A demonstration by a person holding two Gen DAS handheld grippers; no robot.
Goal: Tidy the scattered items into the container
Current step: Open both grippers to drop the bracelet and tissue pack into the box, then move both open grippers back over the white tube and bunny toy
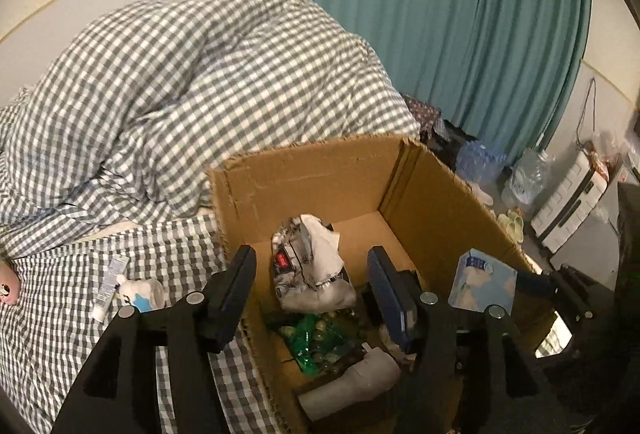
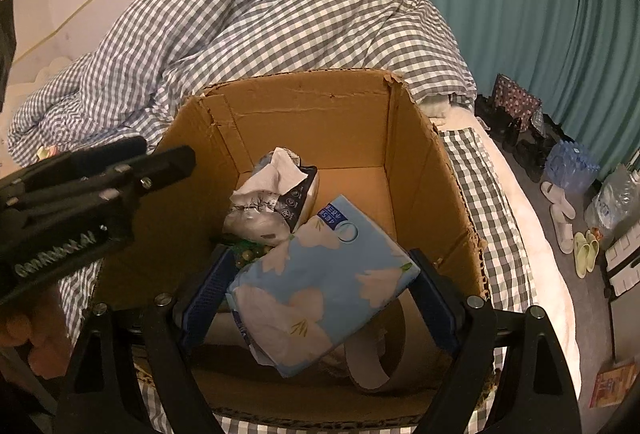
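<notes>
1. Grey-and-white gingham bedding (image 1: pixel 168 82) covers the bed, heaped into a mound at the far side, with a teal pleated curtain (image 1: pixel 440 14) behind it on the right.
2. On the bed stands an open brown corrugated cardboard box (image 2: pixel 304 114) with ragged, torn top edges.
3. Inside the box, toward the far left, lies a crumpled grey-and-white soft tissue pack (image 2: pixel 268 202) with white tissue spilling from its top; a green crinkled plastic bag of small round pieces (image 1: pixel 316 338) lies nearer, and a grey rolled piece (image 1: pixel 352 386) nearest.
4. The right gripper (image 2: pixel 320 298) holds a pale-blue soft pack printed with white flowers (image 2: pixel 320 286) above the box's near right part, its blue-padded jaws spread wide and pressed on the pack's two sides.
5. The left gripper (image 1: pixel 312 286) hangs over the box's near left edge, its jaws about half apart with nothing between them; the tissue pack lies below.
6. Left of the box, on the sheet, lie a white tube (image 1: pixel 110 284) and a small white-and-blue pouch (image 1: pixel 142 294), just beside each other.
</notes>
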